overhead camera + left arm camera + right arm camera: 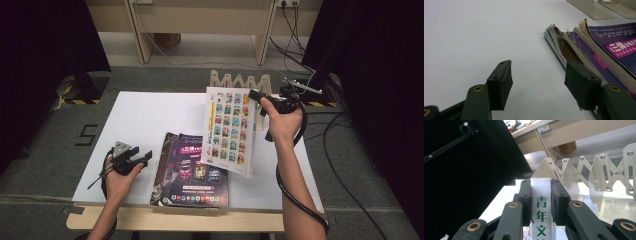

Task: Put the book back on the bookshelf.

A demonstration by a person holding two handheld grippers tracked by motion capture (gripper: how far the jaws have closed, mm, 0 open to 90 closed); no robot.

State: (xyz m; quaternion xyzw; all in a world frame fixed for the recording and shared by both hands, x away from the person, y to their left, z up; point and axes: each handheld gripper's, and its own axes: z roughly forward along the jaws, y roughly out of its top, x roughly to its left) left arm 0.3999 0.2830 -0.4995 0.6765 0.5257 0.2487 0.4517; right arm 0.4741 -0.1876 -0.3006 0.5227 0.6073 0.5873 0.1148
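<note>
**Black jaws clamp a magazine by its spine**

Black and partly closed, the right gripper (261, 100) pinches a magazine (230, 131) by its spine; in the right gripper view both pads (525, 202) press the white spine with its green characters (541, 216). Seen from above, the magazine is lifted off the table and stands nearly upright over the far right part of the board, its cover of small coloured pictures facing the camera.

At the near left edge, the left gripper (142, 157) rests low, its jaws wide apart with nothing between them. Its own view shows the pads (500, 83) over bare white surface, aimed toward the stack.

That stack of purple-covered magazines (192, 172) lies flat at the middle of the near edge, just beside the left gripper's tips and below the raised magazine. A cream folding rack (240, 81) stands at the far edge, directly behind the held magazine.

White board (145, 117) covers a wooden table (200, 220). Grey carpet (45, 155) surrounds it, with black curtains (45, 35) on both sides, a desk behind, and cables (345, 150) on the floor to the right.
</note>
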